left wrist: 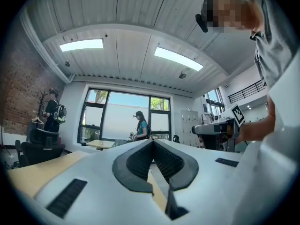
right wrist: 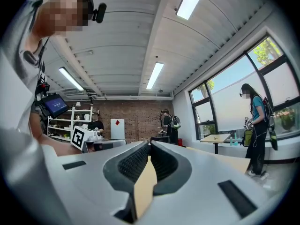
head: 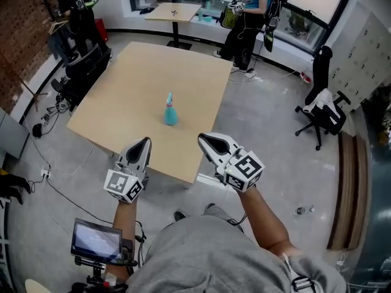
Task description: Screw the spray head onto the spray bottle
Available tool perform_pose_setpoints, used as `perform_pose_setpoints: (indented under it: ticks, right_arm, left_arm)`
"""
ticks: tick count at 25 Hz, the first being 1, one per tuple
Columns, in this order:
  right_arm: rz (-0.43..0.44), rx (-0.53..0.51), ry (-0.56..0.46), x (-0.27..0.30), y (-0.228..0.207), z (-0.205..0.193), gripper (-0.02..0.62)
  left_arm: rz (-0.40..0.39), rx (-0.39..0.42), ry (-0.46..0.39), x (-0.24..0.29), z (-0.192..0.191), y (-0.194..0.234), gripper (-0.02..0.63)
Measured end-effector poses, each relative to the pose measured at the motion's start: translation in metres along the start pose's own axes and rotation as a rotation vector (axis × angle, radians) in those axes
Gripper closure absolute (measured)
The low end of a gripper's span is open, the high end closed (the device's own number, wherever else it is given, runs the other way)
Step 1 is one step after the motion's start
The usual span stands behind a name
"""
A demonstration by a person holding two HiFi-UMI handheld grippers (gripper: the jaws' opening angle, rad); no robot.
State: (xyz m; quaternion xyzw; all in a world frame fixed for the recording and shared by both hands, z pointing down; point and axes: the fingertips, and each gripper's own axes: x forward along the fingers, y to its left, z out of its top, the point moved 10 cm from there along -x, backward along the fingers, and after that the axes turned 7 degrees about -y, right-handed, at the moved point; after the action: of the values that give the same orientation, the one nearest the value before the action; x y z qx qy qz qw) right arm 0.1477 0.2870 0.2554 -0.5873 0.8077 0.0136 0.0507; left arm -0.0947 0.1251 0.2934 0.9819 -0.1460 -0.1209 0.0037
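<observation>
Down from the head view: finds the left gripper (head: pixel 146 140) and the right gripper (head: pixel 202 138) side by side at the near edge of the worktop (head: pixel 122 90), tips pointing away. Shows both pairs of jaws pressed together, nothing in either. Spots the teal spray bottle (head: pixel 170 111) upright on the worktop, out ahead of the jaws and between their two lines, well apart from both, with the spray head (head: pixel 169 96) on top. Cannot tell whether it is screwed tight. Catches an office chair (head: pixel 324 115) on the floor, far off to the right of the right jaws.

Over to the left gripper view: shows the dark pads (left wrist: pixel 136 161) meeting at the tips, closed on nothing. Picks up the right gripper off to the right of these jaws. Past the tips, takes in a big window (left wrist: pixel 122 118) and a teal-topped person (left wrist: pixel 141 125).

On to the right gripper view: jaws closed tip to tip here too, empty, with a strip of tan worktop showing between the pads. Beyond the tips, picks out a brick wall (right wrist: pixel 136 118). Off to the right of the jaws, finds the same teal-topped person standing by the window.
</observation>
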Motion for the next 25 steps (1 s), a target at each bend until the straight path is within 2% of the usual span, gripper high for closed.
perform_pose_setpoints:
  ticks: [7,11,16,20,25]
  right_arm:
    - [0.028,0.026,0.013,0.046,-0.060,-0.005,0.589]
    - [0.071,0.054,0.029,0.084,-0.103,-0.013,0.588]
    - [0.160,0.079,0.065,0.145,-0.157,-0.026,0.589]
    - [0.243,0.082,0.096,0.175,-0.202,-0.038,0.588]
    - [0.343,0.062,0.169,0.212,-0.244,-0.059,0.588]
  left_arm:
    - [0.024,-0.015,0.017,0.053,-0.016,0.038,0.601]
    - [0.075,-0.027,0.025,0.088,-0.027,0.070,0.601]
    - [0.117,-0.041,0.026,0.139,-0.048,0.118,0.601]
    - [0.139,-0.052,0.044,0.172,-0.077,0.138,0.601]
    - [0.162,-0.136,0.074,0.194,-0.123,0.159,0.601]
